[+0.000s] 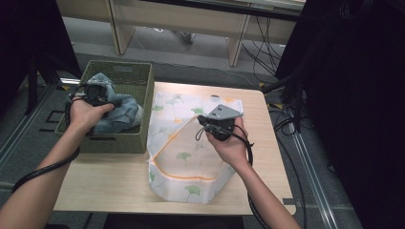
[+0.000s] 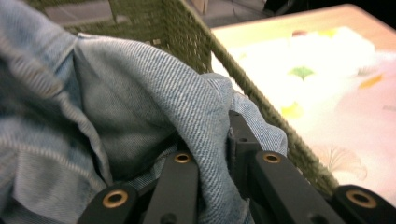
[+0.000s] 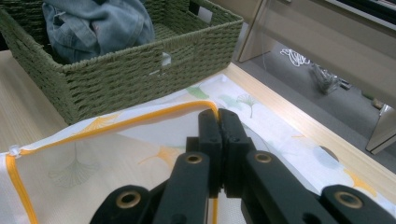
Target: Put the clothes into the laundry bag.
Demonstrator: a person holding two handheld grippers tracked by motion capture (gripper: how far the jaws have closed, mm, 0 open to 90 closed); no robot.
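L tongs (image 2: 212,154) clamp jeans (image 1: 117,112) in basket (image 1: 143,90) at 10 o'clock, R tongs (image 3: 218,128) pinch laundry bag (image 1: 186,162) rim open w/ jeans next needing carry over, into mouth.

The matte black two-jaw left gripper (image 2: 215,140) is showing brass-ringed rivets along its linkage bars. The matching black right gripper (image 3: 219,126) is wearing a grey three-cornered plate (image 1: 222,112) on top, and thick black cables (image 1: 45,168) are trailing beside bare forearms.
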